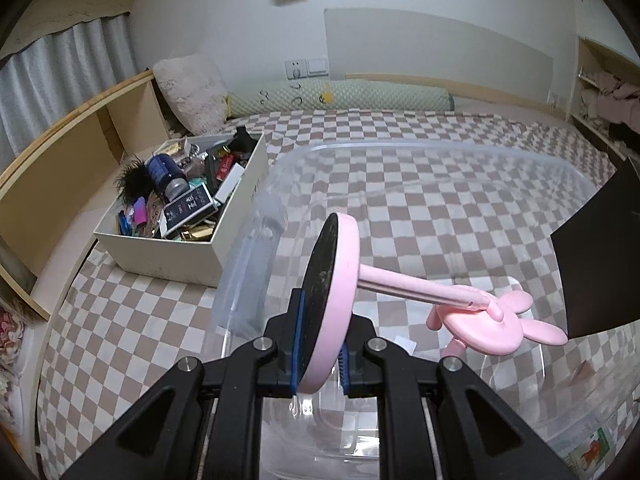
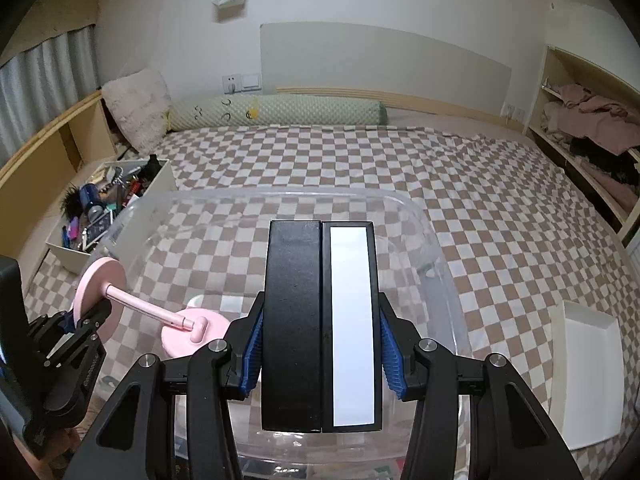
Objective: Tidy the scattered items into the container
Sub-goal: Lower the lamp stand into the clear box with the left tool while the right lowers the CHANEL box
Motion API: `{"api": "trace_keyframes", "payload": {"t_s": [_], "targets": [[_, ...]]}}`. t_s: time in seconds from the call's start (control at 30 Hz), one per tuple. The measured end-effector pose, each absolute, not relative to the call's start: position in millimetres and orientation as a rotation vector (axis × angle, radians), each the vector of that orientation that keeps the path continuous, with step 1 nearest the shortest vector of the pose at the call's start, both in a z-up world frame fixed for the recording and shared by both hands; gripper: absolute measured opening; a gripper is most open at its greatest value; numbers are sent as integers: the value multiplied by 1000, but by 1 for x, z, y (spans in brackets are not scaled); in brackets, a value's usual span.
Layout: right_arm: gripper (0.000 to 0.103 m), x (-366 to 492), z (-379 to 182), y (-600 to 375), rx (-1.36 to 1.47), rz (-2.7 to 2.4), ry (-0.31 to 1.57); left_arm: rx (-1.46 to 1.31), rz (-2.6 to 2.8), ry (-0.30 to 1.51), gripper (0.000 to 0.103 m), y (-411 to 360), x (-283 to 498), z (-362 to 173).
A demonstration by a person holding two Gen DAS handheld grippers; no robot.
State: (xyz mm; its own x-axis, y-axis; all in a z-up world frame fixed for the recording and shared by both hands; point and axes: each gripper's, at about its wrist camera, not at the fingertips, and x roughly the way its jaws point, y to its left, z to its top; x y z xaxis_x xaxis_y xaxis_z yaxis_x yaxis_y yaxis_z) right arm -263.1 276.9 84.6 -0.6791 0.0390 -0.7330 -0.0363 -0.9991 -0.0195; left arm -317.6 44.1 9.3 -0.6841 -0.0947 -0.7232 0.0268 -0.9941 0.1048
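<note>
At nine o'clock, your left gripper (image 1: pixel 320 354) has its fingers clamped on the pink stand's (image 1: pixel 400 292) round disc, over the clear container (image 1: pixel 440 148) on the bed (image 2: pixel 500 200). Dead centre, your right gripper (image 2: pixel 320 354) squeezes the black box (image 2: pixel 320 320) above that container; at three o'clock a white tray (image 2: pixel 588 376) lies alongside.

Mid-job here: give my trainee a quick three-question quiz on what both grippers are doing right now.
1. True or false: the left gripper is shut on the pink stand.
2. What does the right gripper hold? A) black box B) pillow C) white tray
3. Fill in: both held items hang above the clear ____.

Key: 1 true; 2 A; 3 bin.
</note>
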Motion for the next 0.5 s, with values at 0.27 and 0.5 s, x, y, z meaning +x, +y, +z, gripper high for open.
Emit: {"api": "trace_keyframes", "payload": {"t_s": [0.27, 0.5], "targets": [[50, -277, 74, 275, -1317, 2794, -42, 1295, -2783, -148, 14, 41, -323, -1], [50, -285, 69, 272, -1386, 2759, -86, 1318, -2769, -186, 14, 45, -322, -2]]}}
